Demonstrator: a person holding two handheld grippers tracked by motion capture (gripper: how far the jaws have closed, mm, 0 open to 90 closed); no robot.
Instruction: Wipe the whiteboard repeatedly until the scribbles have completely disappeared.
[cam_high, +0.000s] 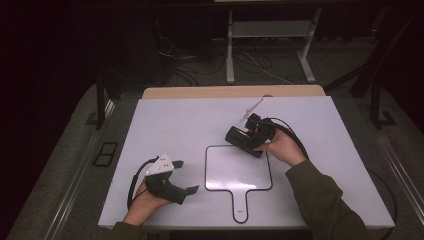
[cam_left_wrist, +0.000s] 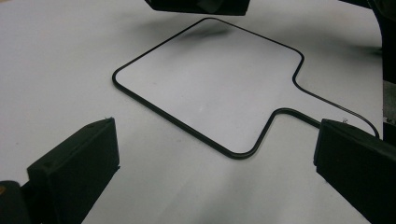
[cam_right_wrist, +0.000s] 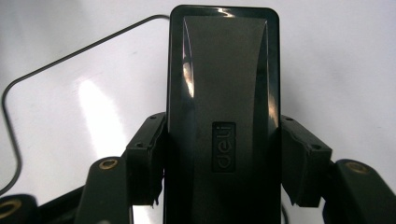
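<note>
A small white board with a black rim and a short handle lies flat at the front middle of the table; the left gripper view looks across the board too. My right gripper hovers over the board's far right corner, shut on a black rectangular eraser. In the right gripper view the eraser, marked "deli", is clamped between both jaws, above the board's corner. My left gripper rests low at the board's left, jaws wide open and empty, framing the board's handle end.
The white tabletop has a wooden strip along its far edge. Beyond it, on the floor, are a metal stand and loose cables. Dark floor surrounds the table.
</note>
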